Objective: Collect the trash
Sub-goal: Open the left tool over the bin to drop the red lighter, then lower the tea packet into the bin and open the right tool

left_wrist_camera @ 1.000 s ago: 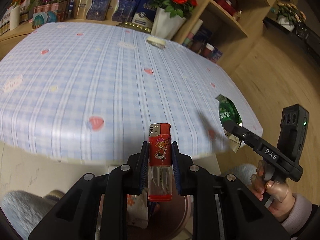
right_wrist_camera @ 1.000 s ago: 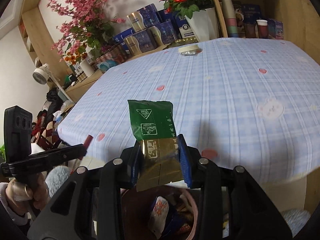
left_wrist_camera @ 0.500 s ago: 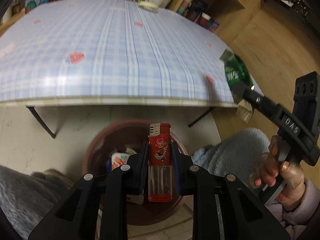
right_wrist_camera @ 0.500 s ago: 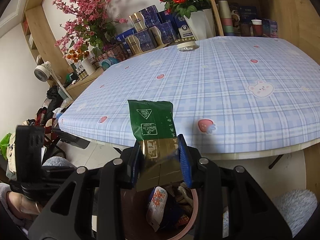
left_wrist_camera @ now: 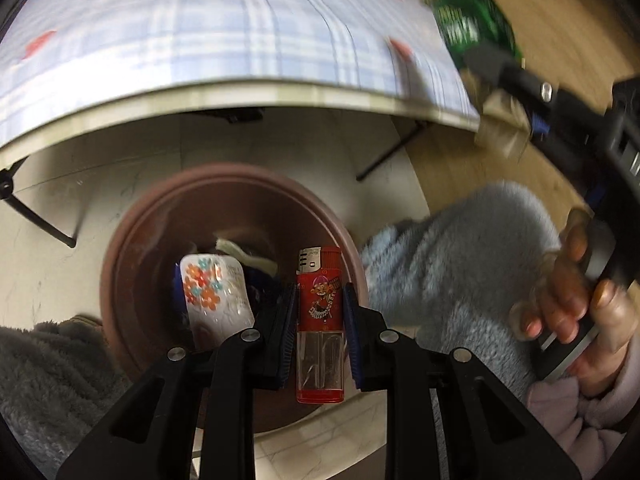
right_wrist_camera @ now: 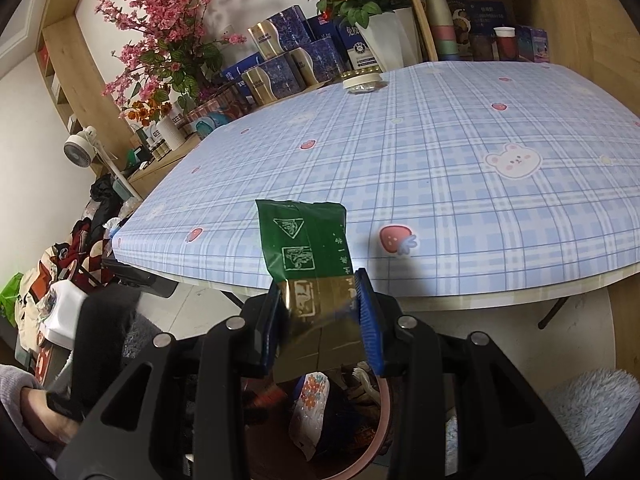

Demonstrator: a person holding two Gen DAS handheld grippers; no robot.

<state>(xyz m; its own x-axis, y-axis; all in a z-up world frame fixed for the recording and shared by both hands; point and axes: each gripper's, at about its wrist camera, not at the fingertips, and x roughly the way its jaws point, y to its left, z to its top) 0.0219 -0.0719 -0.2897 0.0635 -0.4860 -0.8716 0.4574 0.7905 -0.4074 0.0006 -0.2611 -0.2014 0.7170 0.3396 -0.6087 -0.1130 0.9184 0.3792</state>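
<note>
The left gripper (left_wrist_camera: 320, 308) is clamping a red lighter (left_wrist_camera: 320, 320) lengthwise directly above the brown bin (left_wrist_camera: 132, 240), while the right gripper (right_wrist_camera: 318, 308) is pinching a green wrapper (right_wrist_camera: 306, 240) beside the table edge (right_wrist_camera: 500, 292).

The brown bin (left_wrist_camera: 120, 264) stands on the floor just under the desk (left_wrist_camera: 240, 92) edge, its mouth open upward. Inside it, a flowered wrapper (left_wrist_camera: 214, 300) and other scraps fill the bottom; the upper part is free. The desk's rim overhangs the bin's far side, and black desk legs (left_wrist_camera: 384, 156) slant down beside it. Grey fleece-covered knees (left_wrist_camera: 460, 264) crowd the bin's near side, right and left.
</note>
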